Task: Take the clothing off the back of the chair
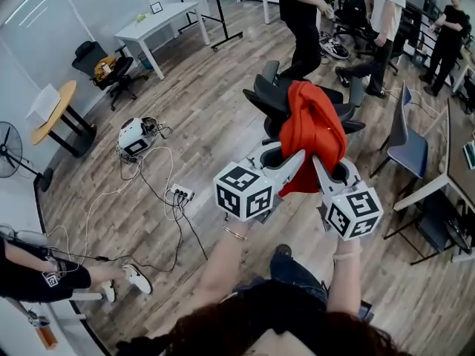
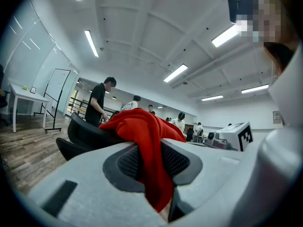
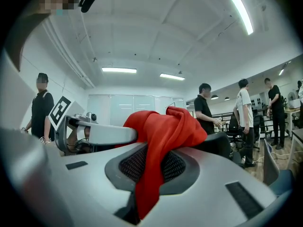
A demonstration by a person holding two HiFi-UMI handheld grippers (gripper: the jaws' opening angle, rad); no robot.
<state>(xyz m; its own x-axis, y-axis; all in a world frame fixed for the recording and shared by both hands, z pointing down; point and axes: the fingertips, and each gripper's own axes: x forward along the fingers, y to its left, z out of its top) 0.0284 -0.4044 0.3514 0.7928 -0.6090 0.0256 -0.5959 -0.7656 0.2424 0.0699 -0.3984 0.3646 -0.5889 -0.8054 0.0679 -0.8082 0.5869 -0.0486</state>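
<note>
A red garment (image 1: 315, 124) hangs bunched between my two grippers, above and just in front of a black office chair (image 1: 269, 99). My left gripper (image 1: 300, 156) is shut on the cloth's near left edge. My right gripper (image 1: 318, 163) is shut on it right beside the left one. In the left gripper view the red garment (image 2: 142, 131) runs down between the jaws of my left gripper (image 2: 154, 167), with the chair (image 2: 85, 134) behind it. In the right gripper view the garment (image 3: 163, 126) is pinched the same way in my right gripper (image 3: 154, 171). How much cloth still rests on the chair back is hidden.
Several people (image 1: 300, 21) stand beyond the chair. A blue chair (image 1: 408, 143) and a desk edge are at the right. A power strip with cables (image 1: 182, 193) lies on the wooden floor at the left, and a seated person's legs (image 1: 44, 277) are at the lower left.
</note>
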